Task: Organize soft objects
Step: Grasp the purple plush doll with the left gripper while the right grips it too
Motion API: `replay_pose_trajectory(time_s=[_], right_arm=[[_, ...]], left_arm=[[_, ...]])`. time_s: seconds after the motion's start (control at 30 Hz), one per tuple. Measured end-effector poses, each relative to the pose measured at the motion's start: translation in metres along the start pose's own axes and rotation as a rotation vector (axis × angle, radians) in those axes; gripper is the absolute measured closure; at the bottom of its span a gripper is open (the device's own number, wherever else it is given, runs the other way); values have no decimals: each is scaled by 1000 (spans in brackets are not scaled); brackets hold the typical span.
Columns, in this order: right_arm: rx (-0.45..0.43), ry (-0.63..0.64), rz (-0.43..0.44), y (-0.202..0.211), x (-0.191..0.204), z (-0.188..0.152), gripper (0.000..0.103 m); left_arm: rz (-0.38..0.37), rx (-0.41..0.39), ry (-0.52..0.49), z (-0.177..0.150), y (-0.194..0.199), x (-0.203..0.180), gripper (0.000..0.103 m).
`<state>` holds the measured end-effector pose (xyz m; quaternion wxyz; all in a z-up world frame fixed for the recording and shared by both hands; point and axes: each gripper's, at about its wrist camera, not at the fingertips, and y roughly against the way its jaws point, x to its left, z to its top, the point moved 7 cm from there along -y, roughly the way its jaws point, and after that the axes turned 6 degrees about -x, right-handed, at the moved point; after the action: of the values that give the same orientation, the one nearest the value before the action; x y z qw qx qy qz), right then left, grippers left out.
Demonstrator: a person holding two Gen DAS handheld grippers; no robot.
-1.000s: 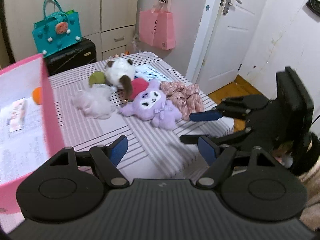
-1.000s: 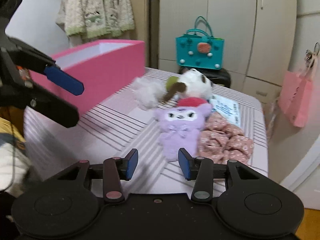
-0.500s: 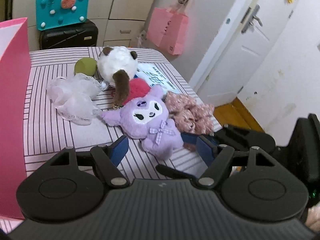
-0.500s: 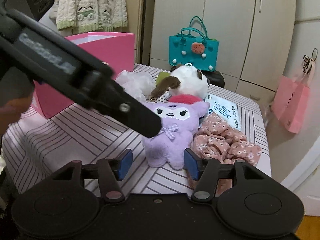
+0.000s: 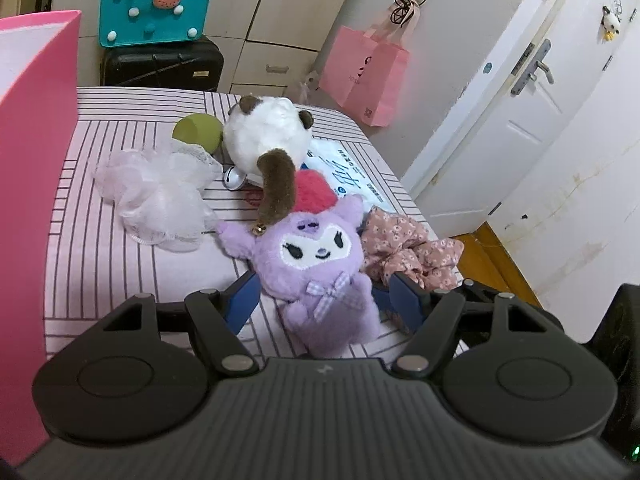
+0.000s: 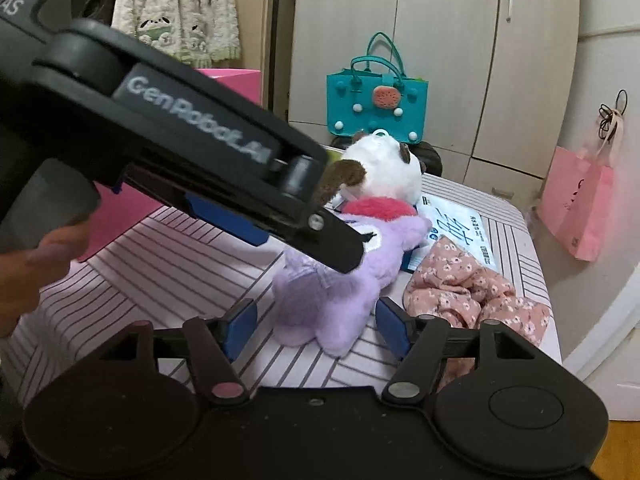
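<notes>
While both grippers close in on the same toy, the pink-and-white striped bed (image 5: 132,264) carries everything else, with a tall bright pink box (image 5: 28,200) standing along its left edge. Behind the far edge a black hard-shell suitcase (image 5: 160,62) bears a teal felt handbag with a watermelon patch (image 5: 156,4), and a pink paper carrier bag (image 5: 364,76) hangs off the far right corner.

On the bed, a white plush dog with brown ears (image 5: 266,136) lies near the far edge, one ear draped over the red cap of the purple plush character with a gingham bow (image 5: 316,264), which sits near the front edge. A white mesh bath puff (image 5: 160,196) rests left of the two, just touching the purple plush's outstretched arm; a crumpled pink floral cloth (image 5: 404,248) lies against its right side by the right edge. A white-and-blue printed packet (image 5: 344,172) lies behind, its writing too small to read, and an olive green ball (image 5: 196,132) sits beside the dog.

The left gripper (image 5: 320,300) has just been narrowing, its blue pads (image 5: 242,304) flanking the purple plush without visibly pressing it; its arm reads "GenRobot.AI" in the right wrist view. The right gripper (image 6: 316,322) has just been widening, fingers spread either side of the plush's lower body, apart from it.
</notes>
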<state>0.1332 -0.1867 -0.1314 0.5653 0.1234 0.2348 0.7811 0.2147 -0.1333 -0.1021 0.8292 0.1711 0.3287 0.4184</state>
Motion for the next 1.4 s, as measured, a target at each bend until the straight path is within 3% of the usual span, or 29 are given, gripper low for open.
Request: replay_pose_trajectory(time_s=[0.37,0.4,0.47,0.67,1.0,1.17,1.4], right_arm=[[28,-76,-32,-21,-7,4,30],[26,-86,-30,-22,-8,3,32],[28,-110,2,-21,-8,3,43],[30,-161,8,-19,-9,2,52],[-35,-198,-66,-21,-4,-3,53],[-52,-293,-33,-12,-8,-5,53],[-58,-305,0,-6,0,-6,55]], left_arm=[[42,-7,26,5,-24,13,33],[50,-7,20,5,-26,14,33],[56,0,20,3,-29,16,33],[20,17,85,-3,-33,17,43],[-2,-25,96,-10,-31,14,46],[3,-37,82,-13,-29,11,46],[3,-49,48,-19,-17,9,46]])
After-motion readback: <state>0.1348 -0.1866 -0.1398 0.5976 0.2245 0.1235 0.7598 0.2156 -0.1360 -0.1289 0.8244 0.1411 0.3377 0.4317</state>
